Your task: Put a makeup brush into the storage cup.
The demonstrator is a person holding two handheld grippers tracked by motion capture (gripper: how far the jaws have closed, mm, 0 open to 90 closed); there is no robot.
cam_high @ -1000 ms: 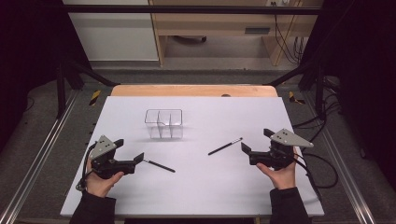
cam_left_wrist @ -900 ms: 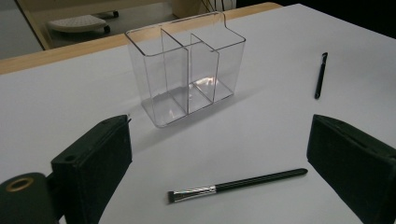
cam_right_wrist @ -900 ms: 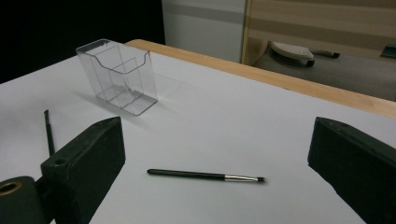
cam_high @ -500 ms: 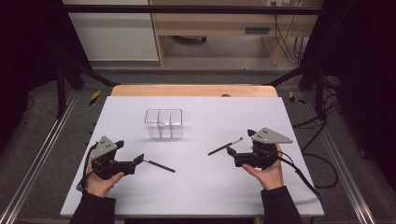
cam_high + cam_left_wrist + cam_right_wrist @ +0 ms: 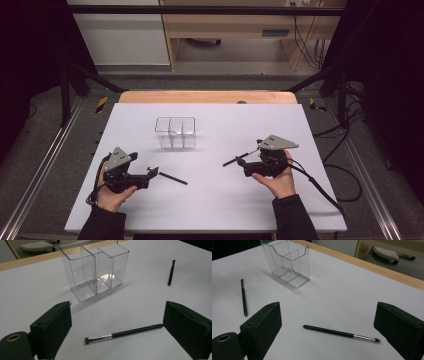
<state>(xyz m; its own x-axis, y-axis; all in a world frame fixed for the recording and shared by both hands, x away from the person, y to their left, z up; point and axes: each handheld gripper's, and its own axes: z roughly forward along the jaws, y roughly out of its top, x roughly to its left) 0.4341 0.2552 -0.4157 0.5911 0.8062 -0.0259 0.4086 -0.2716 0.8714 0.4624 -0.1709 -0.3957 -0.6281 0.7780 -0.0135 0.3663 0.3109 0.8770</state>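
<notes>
Left gripper point(image 5: 120, 332) jaws wide apart, low over the white desk point(image 5: 140, 302). Flat-tipped brush point(image 5: 123, 333) lies on the desk between the jaws, bristle end toward the left jaw, handle end close to the right jaw, contact unclear. Clear three-compartment organizer point(image 5: 96, 270) stands upright beyond, empty. Second black brush point(image 5: 171, 272) lies far right, well apart.

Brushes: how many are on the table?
2. One brush lies before the left gripper; the other brush lies before the right gripper. The holder looks empty.
</notes>
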